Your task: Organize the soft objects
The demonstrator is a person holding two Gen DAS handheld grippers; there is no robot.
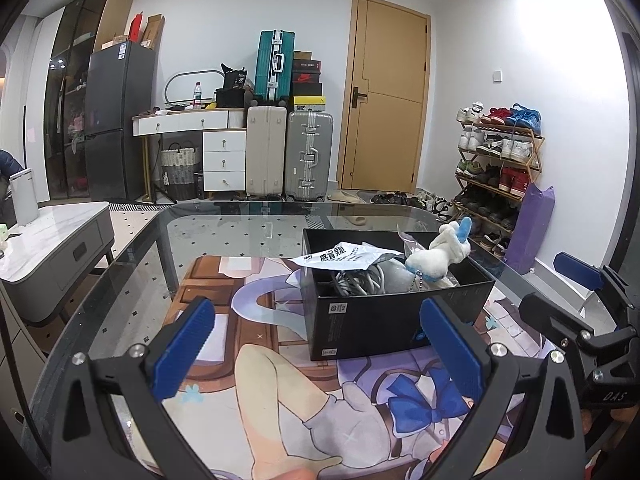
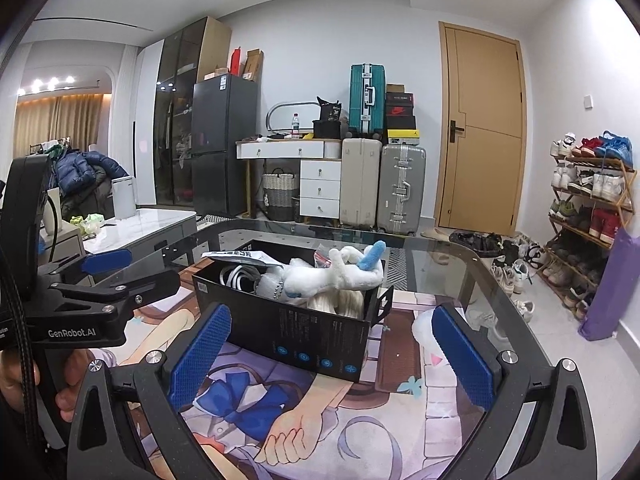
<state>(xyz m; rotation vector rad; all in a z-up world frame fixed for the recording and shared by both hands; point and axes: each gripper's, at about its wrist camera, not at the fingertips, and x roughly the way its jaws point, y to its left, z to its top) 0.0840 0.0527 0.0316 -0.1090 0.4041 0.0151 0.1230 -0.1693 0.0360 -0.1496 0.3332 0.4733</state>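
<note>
A black box (image 1: 380,316) (image 2: 304,332) stands on the printed desk mat (image 1: 256,392) (image 2: 404,368). In it lie a white plush toy with blue ears (image 1: 444,250) (image 2: 340,272), white cables (image 1: 360,282) (image 2: 236,274) and a printed white pouch (image 1: 340,258) (image 2: 244,255). My left gripper (image 1: 320,348) is open and empty, just short of the box. My right gripper (image 2: 332,356) is open and empty, near the box's front corner. Each gripper shows at the edge of the other's view: the right one (image 1: 576,300) and the left one (image 2: 112,276).
The glass table (image 1: 240,220) (image 2: 448,256) carries the mat. A grey side cabinet (image 1: 52,248) stands left. Suitcases (image 1: 288,156), drawers (image 1: 224,160), a door (image 1: 386,96) and a shoe rack (image 1: 500,172) line the far wall. A purple bag (image 1: 530,228) leans by the rack.
</note>
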